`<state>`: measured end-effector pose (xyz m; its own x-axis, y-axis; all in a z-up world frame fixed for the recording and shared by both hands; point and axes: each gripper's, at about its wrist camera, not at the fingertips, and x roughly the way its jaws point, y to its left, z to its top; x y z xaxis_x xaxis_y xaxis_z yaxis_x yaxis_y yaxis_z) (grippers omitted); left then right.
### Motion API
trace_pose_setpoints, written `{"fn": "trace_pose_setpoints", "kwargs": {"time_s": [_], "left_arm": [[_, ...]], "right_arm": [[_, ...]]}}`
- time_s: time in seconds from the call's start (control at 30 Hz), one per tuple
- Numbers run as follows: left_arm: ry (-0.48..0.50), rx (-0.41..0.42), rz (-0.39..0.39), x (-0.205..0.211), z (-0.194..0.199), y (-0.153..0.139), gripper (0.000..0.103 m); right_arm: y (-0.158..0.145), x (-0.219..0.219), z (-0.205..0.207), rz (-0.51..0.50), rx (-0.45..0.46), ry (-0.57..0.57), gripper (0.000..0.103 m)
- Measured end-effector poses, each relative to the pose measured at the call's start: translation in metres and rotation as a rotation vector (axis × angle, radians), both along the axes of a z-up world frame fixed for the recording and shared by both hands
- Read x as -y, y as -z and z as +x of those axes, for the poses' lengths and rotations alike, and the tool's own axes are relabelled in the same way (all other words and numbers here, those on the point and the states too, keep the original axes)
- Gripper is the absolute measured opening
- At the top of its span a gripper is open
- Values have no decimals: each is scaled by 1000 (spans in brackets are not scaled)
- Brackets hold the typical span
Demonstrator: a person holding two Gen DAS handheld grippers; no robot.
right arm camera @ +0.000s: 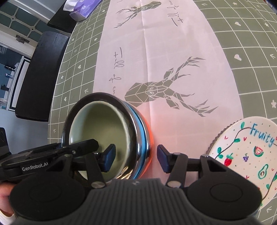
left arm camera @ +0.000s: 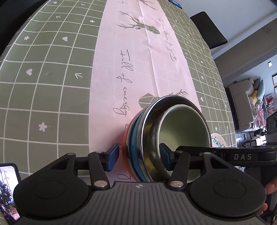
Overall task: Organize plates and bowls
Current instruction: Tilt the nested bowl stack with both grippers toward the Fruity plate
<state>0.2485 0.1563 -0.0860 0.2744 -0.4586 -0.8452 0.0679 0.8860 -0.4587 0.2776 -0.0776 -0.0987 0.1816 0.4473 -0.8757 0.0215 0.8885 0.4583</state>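
A nested stack of bowls [left arm camera: 138, 138] stands on the pink runner [left arm camera: 138, 60]: an orange one lowest, then blue, then steel, with a pale green bowl [left arm camera: 187, 128] inside. My left gripper [left arm camera: 138, 156] straddles the stack's near wall, one blue pad [left arm camera: 113, 155] outside and one inside, with gaps showing, so it is open. Across the stack [right arm camera: 107, 131], my right gripper [right arm camera: 136, 157] straddles the opposite wall the same way, its outer pad [right arm camera: 162, 158] clear of the orange edge, also open. A white "Fruity" plate [right arm camera: 242, 155] lies to the right.
The table wears a green grid cloth [left arm camera: 43, 86]. A phone [left arm camera: 8, 190] lies at the near left edge. Black chairs [right arm camera: 39, 77] stand along the table's side, and a purple tissue pack [right arm camera: 83, 8] sits at the far end. A hand [right arm camera: 5, 192] holds the left gripper.
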Motion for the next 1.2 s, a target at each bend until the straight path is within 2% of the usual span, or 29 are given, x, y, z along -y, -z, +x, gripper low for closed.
{"fn": "trace_pose_setpoints", "kwargs": {"time_s": [0.13,0.27,0.53,0.87,1.2], "left_arm": [[2,-1,-6,3,0,2,57],[2,-1,9,5,0,0,55],[-28,-10,60,12,-1,-3,51],[-37,-35,136,22,2,-6,46],[-33,-42,147,26,3,-10,46]], "right_arm": [[7,4,0,15,-21,17,51],[11,6,0,47,-35,43,41],[7,1,-3,5,-16,45,38],[7,1,-4,0,-22,66,37],[3,3,-4,-3,-25,72,36]]}}
